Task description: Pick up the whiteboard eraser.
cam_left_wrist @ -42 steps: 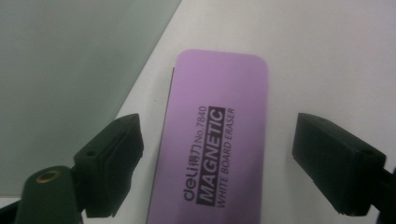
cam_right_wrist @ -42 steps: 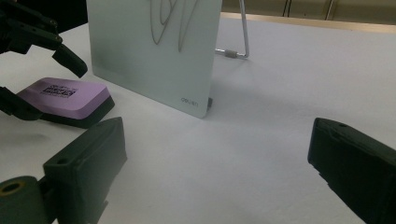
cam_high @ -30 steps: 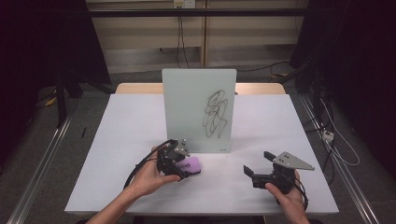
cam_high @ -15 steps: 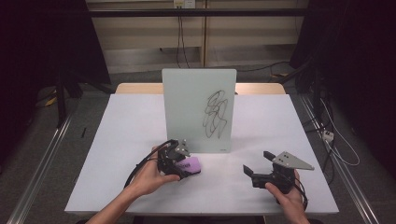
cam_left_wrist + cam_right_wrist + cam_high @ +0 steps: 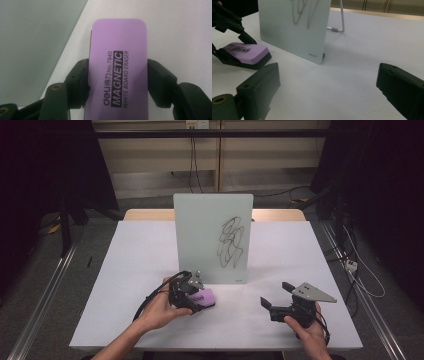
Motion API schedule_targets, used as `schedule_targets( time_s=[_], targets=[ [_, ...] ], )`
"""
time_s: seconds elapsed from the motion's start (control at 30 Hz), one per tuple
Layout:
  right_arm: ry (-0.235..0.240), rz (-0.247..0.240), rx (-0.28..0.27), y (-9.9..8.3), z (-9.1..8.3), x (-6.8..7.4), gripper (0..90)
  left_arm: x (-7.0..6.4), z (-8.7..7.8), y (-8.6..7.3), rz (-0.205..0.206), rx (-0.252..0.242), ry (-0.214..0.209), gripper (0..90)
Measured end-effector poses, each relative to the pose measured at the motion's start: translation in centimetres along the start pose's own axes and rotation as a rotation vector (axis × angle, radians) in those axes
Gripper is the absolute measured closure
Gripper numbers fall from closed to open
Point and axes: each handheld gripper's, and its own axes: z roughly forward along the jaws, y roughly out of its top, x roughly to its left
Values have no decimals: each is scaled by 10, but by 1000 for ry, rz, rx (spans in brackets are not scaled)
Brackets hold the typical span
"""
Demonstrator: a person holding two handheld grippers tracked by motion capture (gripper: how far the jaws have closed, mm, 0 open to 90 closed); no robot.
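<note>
Purple whiteboard eraser (image 5: 117,70) is lying flat on the white tabletop (image 5: 135,270), label side up, with the left tongs (image 5: 200,296) closing on it: one black jaw is pressing each long side, as the left gripper view is showing. Printed text on the eraser is reading "MAGNETIC WHITE BOARD ERASER". Just beyond the left tongs, a pale glass whiteboard (image 5: 212,237) is standing upright on a wire stand (image 5: 338,22); a black scribble (image 5: 231,241) is sitting on the half of it nearer the right tongs. The eraser's far end is lying close to the board's lower edge, apart from it.

Right tongs (image 5: 272,301) are resting low over the tabletop, well apart from the left tongs, jaws spread wide with bare tabletop between them. Ahead of them and off to their left, the eraser and the board's lower corner are showing in the right gripper view.
</note>
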Motion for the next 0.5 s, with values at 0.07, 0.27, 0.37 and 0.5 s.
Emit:
schedule_targets(
  time_s=[0.07, 0.27, 0.37, 0.5],
  targets=[
    [-1, 2, 2, 0, 0, 0, 49, -1, -1, 0, -7, -14, 3, 402],
    [3, 2, -6, 0, -1, 0, 45, 1, -7, -1, -36, -60, 0, 403],
    [5, 2, -4, 0, -1, 0, 45, 3, -10, -1, -52, -95, 14, 403],
    [3, -1, -2, 0, -1, 0, 45, 4, -15, -3, -73, -137, 24, 403]
  ],
)
